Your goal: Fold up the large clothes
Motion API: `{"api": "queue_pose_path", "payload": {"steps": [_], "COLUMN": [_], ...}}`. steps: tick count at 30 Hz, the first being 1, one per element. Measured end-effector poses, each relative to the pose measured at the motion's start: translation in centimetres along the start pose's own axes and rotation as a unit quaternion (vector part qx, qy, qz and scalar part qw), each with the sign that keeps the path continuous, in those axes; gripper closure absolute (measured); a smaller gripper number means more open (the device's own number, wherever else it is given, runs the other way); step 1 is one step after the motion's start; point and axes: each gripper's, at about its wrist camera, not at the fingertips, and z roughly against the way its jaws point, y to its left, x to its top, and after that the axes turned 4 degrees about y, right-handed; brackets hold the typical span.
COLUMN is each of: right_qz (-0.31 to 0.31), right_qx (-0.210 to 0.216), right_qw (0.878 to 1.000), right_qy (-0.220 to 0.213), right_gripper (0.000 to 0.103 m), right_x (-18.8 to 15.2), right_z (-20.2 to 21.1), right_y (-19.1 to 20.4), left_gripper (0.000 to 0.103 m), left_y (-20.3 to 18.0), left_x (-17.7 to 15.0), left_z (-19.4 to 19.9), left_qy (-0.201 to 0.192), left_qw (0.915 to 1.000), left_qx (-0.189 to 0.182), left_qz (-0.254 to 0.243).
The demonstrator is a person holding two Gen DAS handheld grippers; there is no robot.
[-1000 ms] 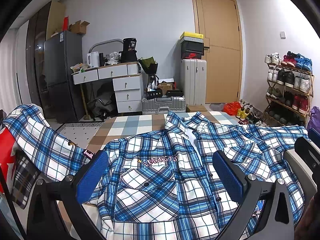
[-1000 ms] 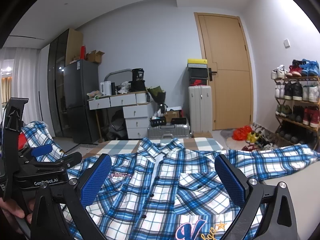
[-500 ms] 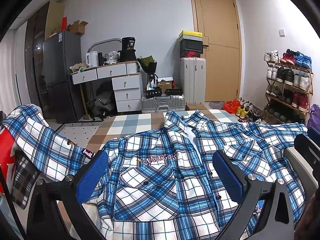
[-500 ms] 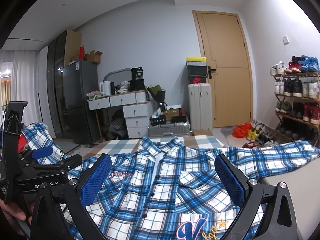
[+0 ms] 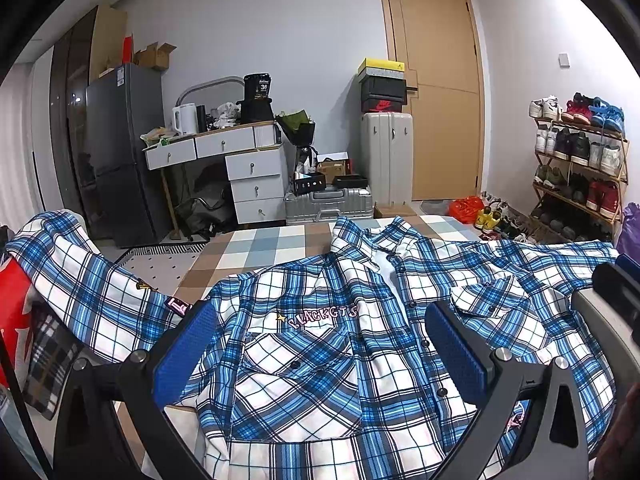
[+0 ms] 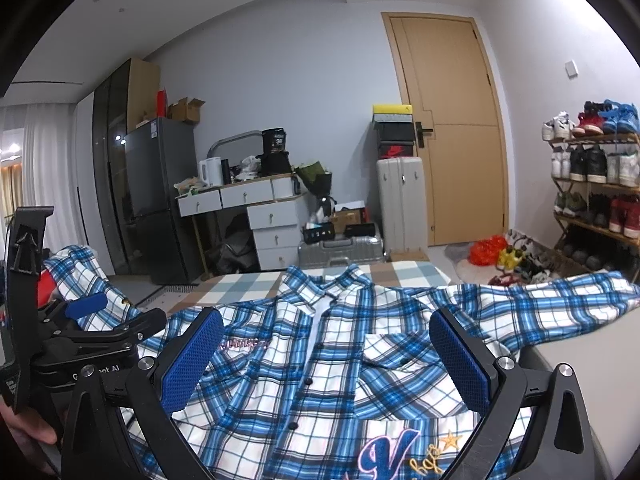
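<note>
A blue and white plaid shirt lies front up and spread out on a checkered surface, collar away from me. It also shows in the right wrist view. Its left sleeve drapes over something at the left; its right sleeve stretches to the right. My left gripper is open and empty, hovering over the shirt's chest. My right gripper is open and empty over the button placket. The left gripper also shows at the left of the right wrist view.
Beyond the surface stand a dark fridge, a white drawer desk, suitcases, a wooden door and a shoe rack. A red item sits at the far left.
Both views have shifted only slightly; the right gripper has tilted up a little. Both grippers stay open and the shirt has not moved.
</note>
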Motion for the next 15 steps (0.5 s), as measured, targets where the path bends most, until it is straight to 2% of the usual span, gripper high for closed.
{"api": "queue_pose_path", "payload": {"steps": [4, 9, 11, 14, 15], "right_qz": [-0.087, -0.166, -0.179, -0.184, -0.190], "right_qx": [0.029, -0.009, -0.015, -0.064, -0.086], "right_qw": [0.995, 0.985, 0.980, 0.970, 0.967], "right_qy": [0.025, 0.052, 0.086, 0.145, 0.149], "right_gripper": [0.000, 0.000, 0.000, 0.000, 0.000], "right_x": [0.7, 1.5, 1.3, 1.9, 2.1], "right_z": [-0.3, 0.0, 0.1, 0.6, 1.2], "right_y": [-2.9, -10.6, -14.9, -22.0, -24.6], "left_gripper": [0.001, 0.001, 0.001, 0.001, 0.001], "left_y": [-0.3, -1.1, -1.6, -2.5, -2.8], "left_x": [-0.2, -0.4, -0.4, -0.6, -0.7], "left_z": [-0.2, -0.8, -0.8, -1.0, -1.1], "left_qy": [0.002, 0.017, 0.021, 0.026, 0.030], "left_qw": [0.9999, 0.9997, 0.9993, 0.9984, 0.9980], "left_qx": [0.004, -0.002, -0.011, -0.019, -0.021], "left_qz": [-0.010, -0.020, -0.027, -0.046, -0.052]}}
